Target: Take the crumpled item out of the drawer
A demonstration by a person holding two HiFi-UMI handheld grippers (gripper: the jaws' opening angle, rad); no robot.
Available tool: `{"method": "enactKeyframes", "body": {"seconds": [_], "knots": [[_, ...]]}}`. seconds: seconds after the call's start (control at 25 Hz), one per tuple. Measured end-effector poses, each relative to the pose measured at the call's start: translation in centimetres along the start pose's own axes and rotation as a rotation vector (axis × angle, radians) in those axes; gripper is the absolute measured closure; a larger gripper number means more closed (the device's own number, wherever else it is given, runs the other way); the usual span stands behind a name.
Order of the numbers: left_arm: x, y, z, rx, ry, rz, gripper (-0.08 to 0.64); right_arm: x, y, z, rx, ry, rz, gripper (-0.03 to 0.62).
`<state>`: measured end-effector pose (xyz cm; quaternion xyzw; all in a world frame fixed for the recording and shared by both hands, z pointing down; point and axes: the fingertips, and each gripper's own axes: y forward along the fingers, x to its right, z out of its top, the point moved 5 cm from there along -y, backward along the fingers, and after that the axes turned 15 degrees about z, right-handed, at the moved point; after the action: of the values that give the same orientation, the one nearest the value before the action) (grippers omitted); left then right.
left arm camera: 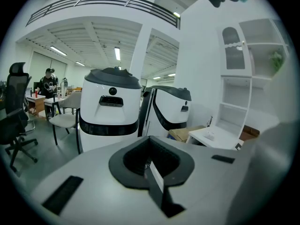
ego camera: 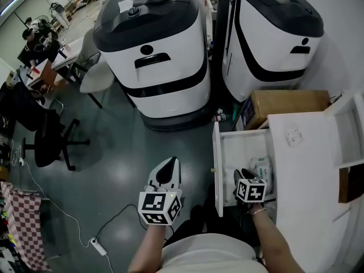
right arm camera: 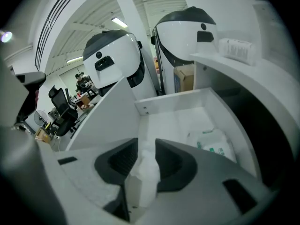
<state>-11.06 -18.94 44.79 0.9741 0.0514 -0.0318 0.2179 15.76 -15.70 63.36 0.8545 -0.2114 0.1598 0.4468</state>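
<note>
Although my right gripper (right arm camera: pixel 145 150) is clamped part-shut on the crumpled white paper wad (right arm camera: pixel 142 177), lifting it from the open white drawer (ego camera: pixel 216 169) remains.

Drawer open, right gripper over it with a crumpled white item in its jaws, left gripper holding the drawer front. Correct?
No: the head view shows the left gripper clear of the drawer front, over the floor; its own view shows shut, empty jaws. Rest stands.

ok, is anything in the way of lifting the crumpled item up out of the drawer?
Nothing visible. The crumpled item sits gripped between the right claw's jaws inside the pulled-out drawer, which is uncovered from above there. The green-printed packet lies apart on the drawer floor, off to one side of the way up.
</note>
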Motion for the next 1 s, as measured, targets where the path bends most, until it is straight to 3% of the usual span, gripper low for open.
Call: {"method": "enactKeyframes", "body": {"seconds": [0.44, 0.76, 1.0], "knots": [[-0.2, 1.0, -0.7, -0.031, -0.002, 0.034, 0.566, 3.4, 3.4, -3.0, -0.198, 0.033, -0.065, 0.461], [-0.4, 1.3, -1.5, -0.062, -0.001, 0.060, 0.566, 4.2, 4.9, -4.2, -0.249, 0.087, -0.014, 0.405], [-0.8, 1.6, -2.0, -0.088, 0.004, 0.084, 0.566, 5.0, 6.0, -4.8, -0.295, 0.101, -0.023, 0.402]]}}
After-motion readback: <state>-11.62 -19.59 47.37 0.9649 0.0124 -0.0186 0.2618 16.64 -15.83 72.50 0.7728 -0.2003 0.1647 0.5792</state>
